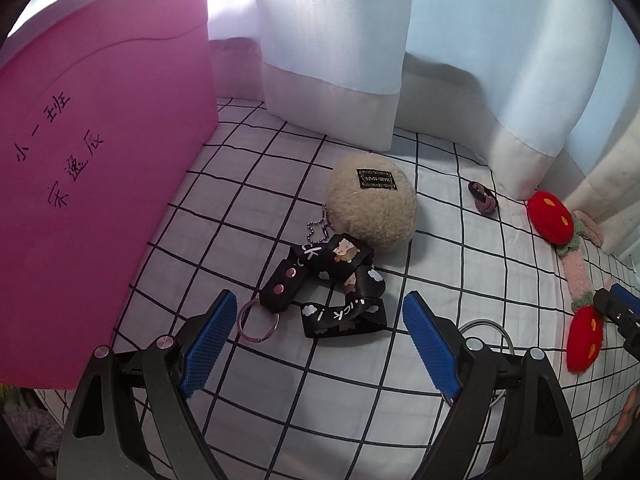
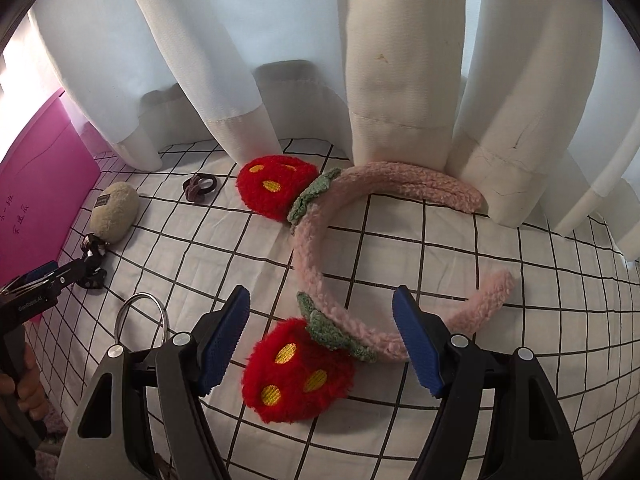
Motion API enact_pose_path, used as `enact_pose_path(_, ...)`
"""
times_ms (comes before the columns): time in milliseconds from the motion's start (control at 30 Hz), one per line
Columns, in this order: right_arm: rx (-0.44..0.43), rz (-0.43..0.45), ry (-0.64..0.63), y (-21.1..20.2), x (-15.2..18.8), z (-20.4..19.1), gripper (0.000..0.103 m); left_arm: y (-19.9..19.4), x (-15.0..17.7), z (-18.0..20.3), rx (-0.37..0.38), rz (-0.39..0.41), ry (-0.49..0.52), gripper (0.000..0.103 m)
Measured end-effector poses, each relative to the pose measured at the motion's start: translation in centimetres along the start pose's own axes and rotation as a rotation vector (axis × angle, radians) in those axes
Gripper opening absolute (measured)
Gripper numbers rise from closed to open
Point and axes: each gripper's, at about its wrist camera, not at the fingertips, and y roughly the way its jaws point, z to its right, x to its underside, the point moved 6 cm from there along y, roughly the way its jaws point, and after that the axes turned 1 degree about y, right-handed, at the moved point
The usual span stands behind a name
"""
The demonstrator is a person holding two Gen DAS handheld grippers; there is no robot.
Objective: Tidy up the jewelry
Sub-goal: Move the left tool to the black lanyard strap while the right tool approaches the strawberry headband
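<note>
A black printed strap keychain [image 1: 332, 292] with a metal ring lies on the checked sheet, joined by a bead chain to a beige plush ball [image 1: 372, 208]. My left gripper [image 1: 318, 312] is open, its blue pads on either side of the strap. A pink fuzzy headband [image 2: 360, 240] with two red strawberry plushes lies on the sheet. My right gripper [image 2: 320, 308] is open around the near strawberry [image 2: 296, 372] and the band. A dark hair tie [image 1: 482, 197] lies near the curtain, also in the right wrist view [image 2: 199, 186]. A silver bangle [image 2: 140, 316] lies between the grippers.
A pink storage box [image 1: 92, 160] with handwritten characters stands at the left. White curtains [image 2: 280, 60] hang along the back onto the sheet [image 1: 280, 400]. The left gripper shows in the right wrist view [image 2: 52, 280], held by a hand.
</note>
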Motion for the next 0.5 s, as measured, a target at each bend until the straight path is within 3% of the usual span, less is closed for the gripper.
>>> enact_pose_path(500, 0.038, -0.060, -0.102, 4.9, -1.1, -1.3, 0.070, 4.0, -0.7, 0.6, -0.016, -0.043, 0.012, 0.083)
